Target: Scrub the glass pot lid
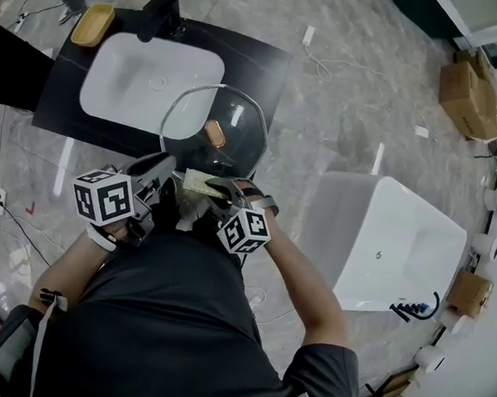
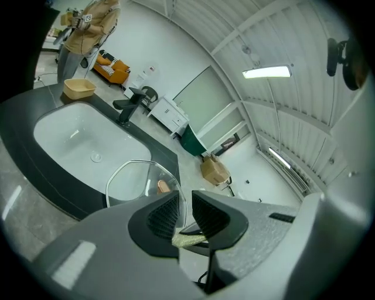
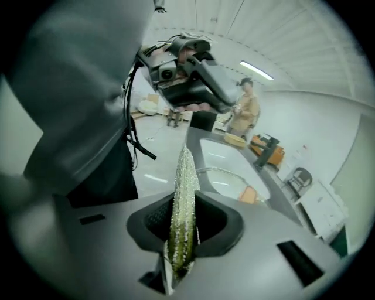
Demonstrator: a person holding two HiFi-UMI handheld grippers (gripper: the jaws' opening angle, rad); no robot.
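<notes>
The glass pot lid (image 1: 229, 122) with a wooden knob (image 1: 214, 133) is held over the dark counter's near edge. My left gripper (image 1: 168, 169) is shut on the lid's near rim; in the left gripper view the lid (image 2: 133, 179) runs out from between the jaws of that gripper (image 2: 184, 212). My right gripper (image 1: 221, 189) is shut on a yellow-green scouring pad (image 1: 200, 181), held at the lid's near edge. In the right gripper view the pad (image 3: 183, 199) stands on edge between the jaws, with the lid (image 3: 225, 177) beyond it.
A white basin (image 1: 147, 76) is set in the dark counter (image 1: 260, 60), with a black faucet (image 1: 163, 13) and a wooden tray (image 1: 93, 24) behind it. A white tub (image 1: 383, 240) stands at the right, and cardboard boxes (image 1: 471, 92) sit far right. A person (image 2: 88, 32) stands beyond the counter.
</notes>
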